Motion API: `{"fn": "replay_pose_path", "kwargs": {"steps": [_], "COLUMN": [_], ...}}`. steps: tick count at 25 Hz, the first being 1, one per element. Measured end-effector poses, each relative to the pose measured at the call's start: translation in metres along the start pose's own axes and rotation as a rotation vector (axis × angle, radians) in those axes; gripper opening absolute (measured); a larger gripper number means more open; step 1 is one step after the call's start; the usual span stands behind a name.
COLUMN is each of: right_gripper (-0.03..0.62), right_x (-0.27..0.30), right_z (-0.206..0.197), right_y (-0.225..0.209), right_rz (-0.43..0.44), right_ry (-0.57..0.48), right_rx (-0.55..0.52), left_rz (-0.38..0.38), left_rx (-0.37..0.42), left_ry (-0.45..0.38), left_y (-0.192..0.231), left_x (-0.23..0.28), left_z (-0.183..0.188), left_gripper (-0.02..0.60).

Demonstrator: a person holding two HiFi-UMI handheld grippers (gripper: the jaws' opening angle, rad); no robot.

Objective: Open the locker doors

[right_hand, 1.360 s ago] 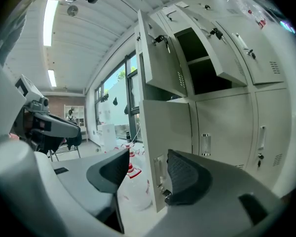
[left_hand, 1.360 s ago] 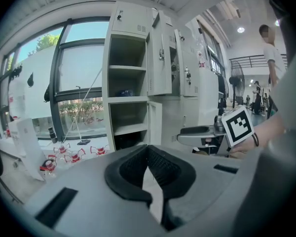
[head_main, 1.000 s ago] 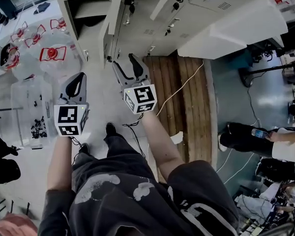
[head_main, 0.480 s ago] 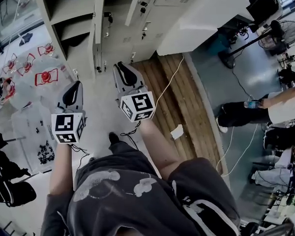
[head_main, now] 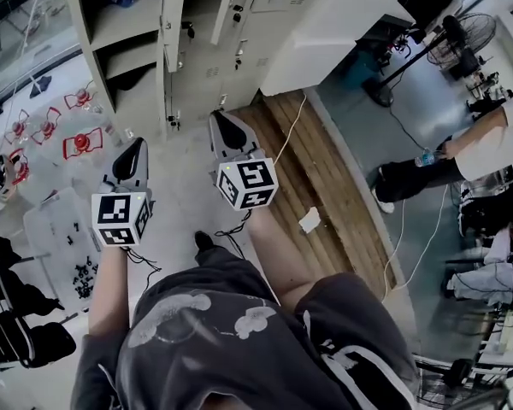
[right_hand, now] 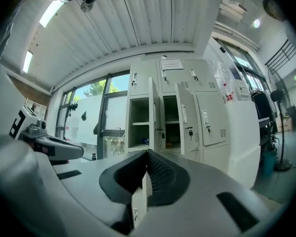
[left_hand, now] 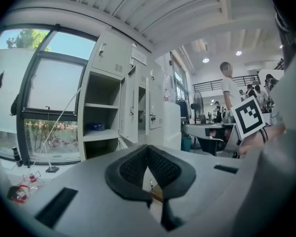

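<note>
- The right gripper (right_hand: 147,153) has just been closing its jaws. They now meet tip to tip with nothing between them, and it points about level towards the lockers (right_hand: 175,112).
- The left gripper (left_hand: 148,147) is also pressed together and empty. In the head view it is held just to the left of the other.
- Both grippers hang in free air, well apart from the lockers. These stand ahead of the person beside the window (right_hand: 106,107), at the top of the head view.
- Handling, as I judge it: the locker doors look like thin painted sheet metal, so they should be light, stiff and free-swinging on side hinges. The flat faces are smooth and give the pads nothing to bite on.
- The best hold is probably the small latch handle (right_hand: 206,113) near a door's free edge, pinched and drawn outward along the door's arc. The free edge of a door that is ajar would also do.
- A small padlock (right_hand: 208,130) hangs below that latch; I cannot tell whether it is locked.
- Looks: the doors are pale grey-white, tall and narrow, with vent slots.
- Two lower doors (right_hand: 153,115) already stand swung out, showing shelves (right_hand: 138,124) inside.
- The rightmost lower door (right_hand: 215,105) and the short upper doors (right_hand: 175,75) are closed.
</note>
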State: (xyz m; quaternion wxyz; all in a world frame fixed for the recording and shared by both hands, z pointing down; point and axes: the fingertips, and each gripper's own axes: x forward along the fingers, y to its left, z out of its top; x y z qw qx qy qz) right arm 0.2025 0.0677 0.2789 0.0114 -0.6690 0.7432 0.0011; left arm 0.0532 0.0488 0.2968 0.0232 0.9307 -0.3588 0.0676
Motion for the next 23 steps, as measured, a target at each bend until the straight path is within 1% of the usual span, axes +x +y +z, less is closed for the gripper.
{"fn": "replay_pose_path", "kwargs": {"steps": [7, 12, 18, 23], "right_gripper": [0.028, 0.028, 0.028, 0.028], "right_x": [-0.042, -0.063, -0.078, -0.081], "right_z": [-0.002, -0.013, -0.013, -0.015], "right_y": [0.021, 0.045, 0.064, 0.081], "right_rz": [-0.062, -0.077, -0.089, -0.098], "right_ry": [0.015, 0.028, 0.039, 0.04], "right_rx": [0.006, -0.001, -0.006, -0.013], "left_rz": [-0.006, -0.006, -0.02, -0.035], "left_rx": [-0.019, -0.039, -0.05, -0.056], "left_ry": [0.02, 0.04, 0.055, 0.044], "left_y": [0.003, 0.013, 0.017, 0.026], "left_x": [-0.047, -0.074, -0.096, -0.11], "left_z": [-0.016, -0.035, -0.038, -0.043], "left_gripper": [0.009, 0.008, 0.008, 0.006]}}
